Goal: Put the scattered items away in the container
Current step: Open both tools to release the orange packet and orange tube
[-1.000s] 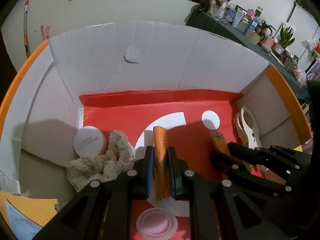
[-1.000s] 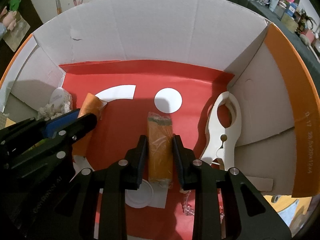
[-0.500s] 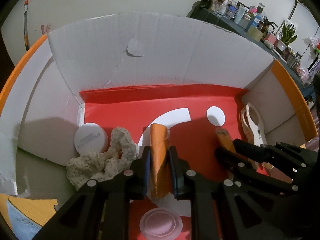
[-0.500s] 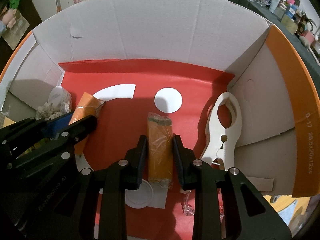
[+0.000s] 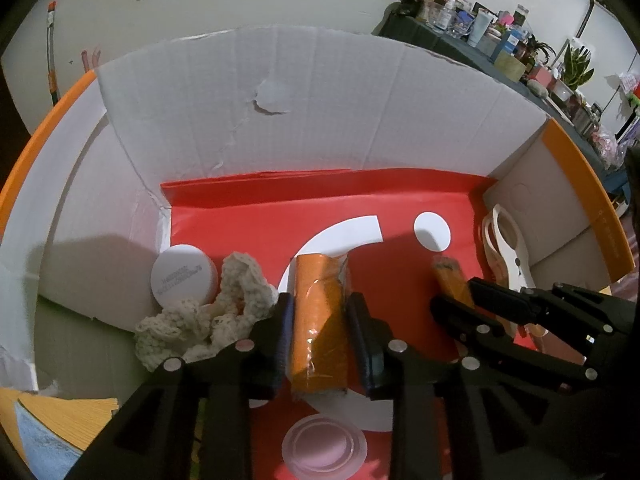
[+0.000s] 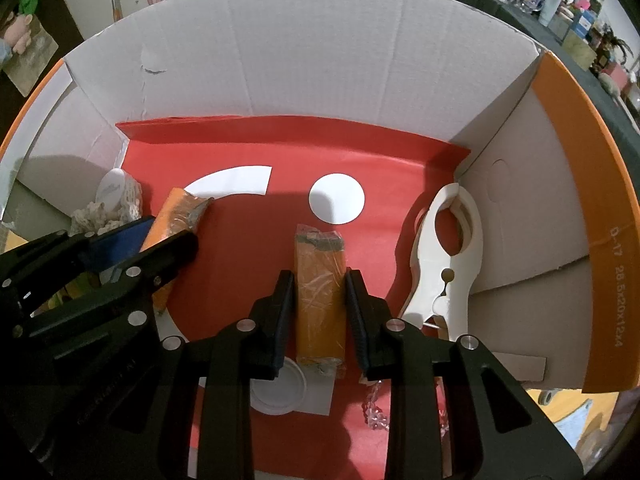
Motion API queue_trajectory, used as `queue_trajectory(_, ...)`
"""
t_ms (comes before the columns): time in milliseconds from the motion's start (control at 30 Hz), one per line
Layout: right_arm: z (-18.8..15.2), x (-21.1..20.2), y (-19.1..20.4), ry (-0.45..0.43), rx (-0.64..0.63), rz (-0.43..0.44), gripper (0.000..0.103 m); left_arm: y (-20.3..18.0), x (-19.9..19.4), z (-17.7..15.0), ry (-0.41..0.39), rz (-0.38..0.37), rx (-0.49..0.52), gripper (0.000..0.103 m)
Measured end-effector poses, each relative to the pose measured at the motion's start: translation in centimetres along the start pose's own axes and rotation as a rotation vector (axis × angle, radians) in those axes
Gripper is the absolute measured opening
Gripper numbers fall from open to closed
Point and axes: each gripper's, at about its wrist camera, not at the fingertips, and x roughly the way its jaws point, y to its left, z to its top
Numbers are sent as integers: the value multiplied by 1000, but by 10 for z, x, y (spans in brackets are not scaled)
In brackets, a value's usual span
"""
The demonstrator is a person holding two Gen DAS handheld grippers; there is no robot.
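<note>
The container is a cardboard box (image 5: 320, 100) with a red floor; its white wall (image 6: 320, 60) fills the back of the right wrist view too. My left gripper (image 5: 320, 312) is low inside it and its jaws are opening. An orange wrapped packet (image 5: 320, 320) lies flat on the floor between them, no longer squeezed. From the right wrist view, the left gripper (image 6: 160, 236) shows at the left with that packet (image 6: 176, 212). My right gripper (image 6: 320, 292) is shut on a second orange packet (image 6: 320, 304), just above the floor; both gripper (image 5: 452, 296) and packet (image 5: 446, 278) also show at the right.
A white round jar (image 5: 182, 280) and a cream knitted cloth (image 5: 200, 320) sit in the box's left corner. A white plastic tool (image 6: 448, 264) leans by the right wall. A clear lid (image 5: 324, 448) and a clear bead chain (image 6: 374, 412) lie near the front.
The left jaws have spread apart, and the orange packet between them has gone from standing on edge to lying flat. The right gripper and its packet have not moved.
</note>
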Motion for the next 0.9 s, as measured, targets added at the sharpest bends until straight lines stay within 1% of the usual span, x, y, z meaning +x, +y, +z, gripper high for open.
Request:
queue_trajectory(400,0,-2,-10,4,3,1,26,1,1,2,0,-2,0,34)
queue_trajectory(533,-2,-4,-11,4,2,-6,27,2,0,1,-1,-4,1,37)
queue_trajectory(700,-1,-5,-16,4,1,-6,27,1,-2,-1,-3,-4,4,37)
queue_trajectory(767,1,-4,0,4,1,-6,27,3,-4,-4,-3,-6,2,38)
queue_trajectory(900,2,-5,-2,2,0,-10,27,3,-8,-6,-9,-8,4,40)
